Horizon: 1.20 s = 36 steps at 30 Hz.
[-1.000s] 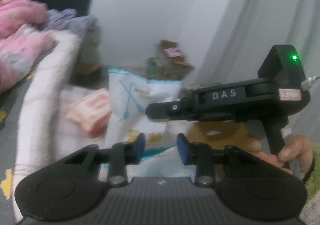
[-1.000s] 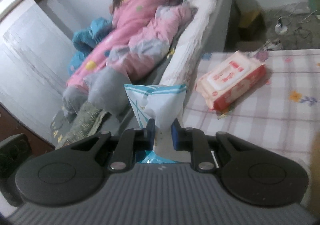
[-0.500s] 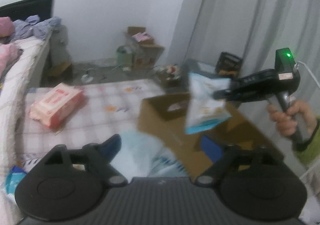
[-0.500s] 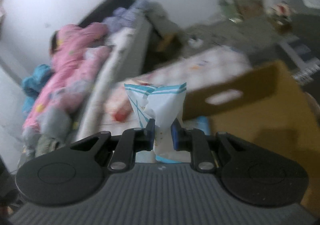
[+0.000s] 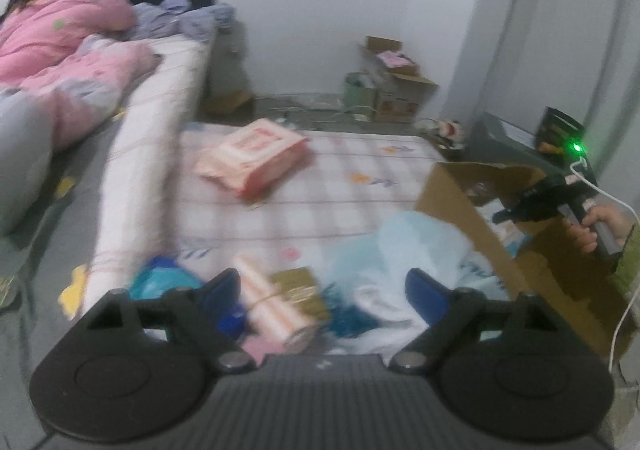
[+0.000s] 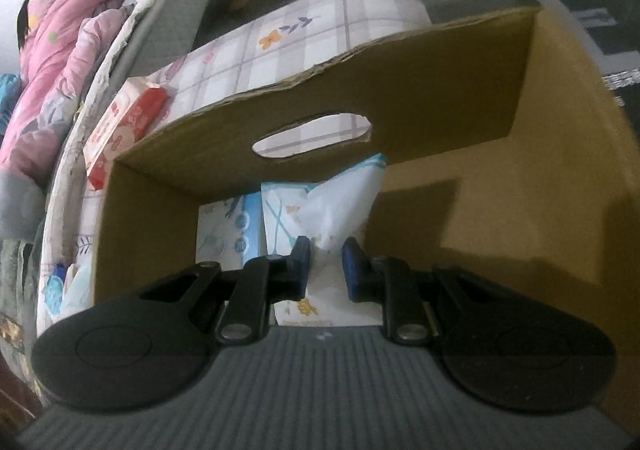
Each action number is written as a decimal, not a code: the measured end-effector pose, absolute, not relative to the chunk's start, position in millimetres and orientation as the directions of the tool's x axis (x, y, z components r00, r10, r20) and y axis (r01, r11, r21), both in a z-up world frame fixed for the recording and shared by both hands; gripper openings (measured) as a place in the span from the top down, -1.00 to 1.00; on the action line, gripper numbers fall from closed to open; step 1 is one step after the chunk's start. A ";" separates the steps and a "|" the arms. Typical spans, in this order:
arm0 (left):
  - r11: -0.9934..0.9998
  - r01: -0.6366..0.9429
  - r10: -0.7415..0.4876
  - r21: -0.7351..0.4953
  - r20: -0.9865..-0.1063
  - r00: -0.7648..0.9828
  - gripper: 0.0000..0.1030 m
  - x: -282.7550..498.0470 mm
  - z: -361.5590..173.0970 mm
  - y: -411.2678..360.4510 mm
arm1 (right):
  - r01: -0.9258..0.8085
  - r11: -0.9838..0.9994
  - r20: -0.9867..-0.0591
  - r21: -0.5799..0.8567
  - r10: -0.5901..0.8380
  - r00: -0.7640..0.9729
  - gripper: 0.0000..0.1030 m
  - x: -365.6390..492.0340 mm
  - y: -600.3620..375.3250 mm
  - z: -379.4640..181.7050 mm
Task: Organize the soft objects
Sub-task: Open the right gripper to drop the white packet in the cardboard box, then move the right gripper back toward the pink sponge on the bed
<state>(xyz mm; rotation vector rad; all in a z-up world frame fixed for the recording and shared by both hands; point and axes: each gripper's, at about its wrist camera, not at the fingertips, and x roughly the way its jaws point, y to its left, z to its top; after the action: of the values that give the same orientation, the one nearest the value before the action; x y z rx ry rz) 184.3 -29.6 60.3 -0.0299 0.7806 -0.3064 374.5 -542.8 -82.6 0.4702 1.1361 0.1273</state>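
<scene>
The right gripper point(image 6: 325, 264) is clamped on a white-and-blue pouch point(image 6: 324, 210), pinching its crumpled middle, and holds it down inside the cardboard box point(image 6: 440, 98). Ahead of the fingers the pouch's top leans against the wall with the handle slot; to the left of the fingers a second light-blue pack point(image 6: 228, 230) already lies on the box floor.

The left gripper point(image 5: 322, 292) has just been opening; its fingers now stand wide apart with nothing pressed between them. Below and between them lies a blurred heap on the bed point(image 5: 280, 202): a striped roll point(image 5: 276, 310), a gold packet point(image 5: 298, 288) and a pale blue bag point(image 5: 404, 250). Well ahead of the fingers sits a pink wipes pack point(image 5: 252, 156).

Risks, as I judge them: the pouch is gripped by a thin fold, so it may slip out or drop crookedly and end up propped on the other pack instead of lying flat. A release too near the wall could leave it wedged upright. On the left, the heap is crowded, so closing there may catch two items together, or only loose film of the bag, which would tear or slide free.
</scene>
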 end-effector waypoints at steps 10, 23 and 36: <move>0.971 0.138 -0.233 -0.194 -0.672 0.703 -0.76 159.4 53.7 15.5 | 0.225 0.852 -0.805 0.472 0.313 0.504 0.59 372.1 -543.4 -91.8; 0.973 0.126 -0.220 -0.191 -0.628 0.747 -0.77 125.8 53.8 43.6 | 0.263 0.876 -0.797 0.404 0.196 0.571 -0.25 339.0 -542.1 -33.7; 0.972 0.095 -0.213 -0.216 -0.634 0.744 -0.77 93.1 36.2 72.4 | 0.001 0.860 -0.683 0.510 0.405 0.608 -0.30 245.9 -434.8 44.4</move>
<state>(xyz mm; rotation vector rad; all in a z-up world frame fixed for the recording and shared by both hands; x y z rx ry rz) 93.1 72.4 36.2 -0.1742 0.7134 -0.1698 245.9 -434.8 44.4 0.4973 0.8951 0.2451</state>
